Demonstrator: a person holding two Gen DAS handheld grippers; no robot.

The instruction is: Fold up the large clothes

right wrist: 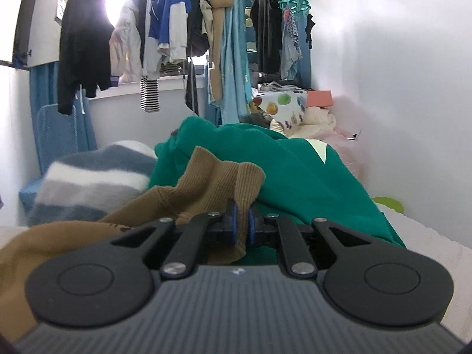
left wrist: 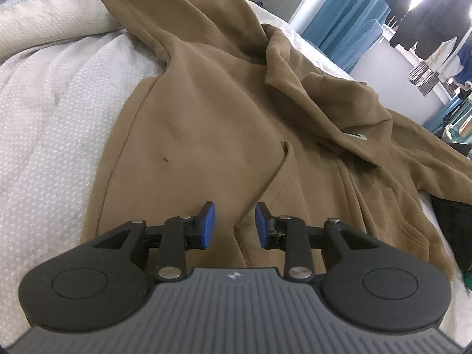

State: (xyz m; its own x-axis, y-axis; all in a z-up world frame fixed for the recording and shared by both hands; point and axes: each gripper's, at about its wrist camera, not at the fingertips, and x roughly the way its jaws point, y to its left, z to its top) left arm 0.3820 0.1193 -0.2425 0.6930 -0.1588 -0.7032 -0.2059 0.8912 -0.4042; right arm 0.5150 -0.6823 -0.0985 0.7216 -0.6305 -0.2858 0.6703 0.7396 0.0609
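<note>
A brown hoodie [left wrist: 212,112] lies spread across the bed [left wrist: 53,124], whose pale quilted cover shows bare along the left side of the left wrist view. The garment's body runs flat from the near edge of the bed toward the far end, with one sleeve trailing off to the top left and the hood [left wrist: 333,109] crumpled in a heap toward the bed's right side. The left gripper [left wrist: 235,225] hangs over the lower part of the hoodie, its jaws parted with a clear gap and nothing between the blue pads [left wrist: 208,224]; whether the tips touch the cloth cannot be told. The right gripper [right wrist: 242,225] has its jaws closed on a ribbed cuff [right wrist: 227,183] of the brown hoodie, the knit standing up between the pads and the rest of the sleeve draping away to the left. Just behind the cuff lies a green garment [right wrist: 295,171], and beside that, to the left, a striped blanket [right wrist: 94,177] in grey, blue and white. Clothes [right wrist: 165,23] hang in a row against a bright window at the far wall.
</note>
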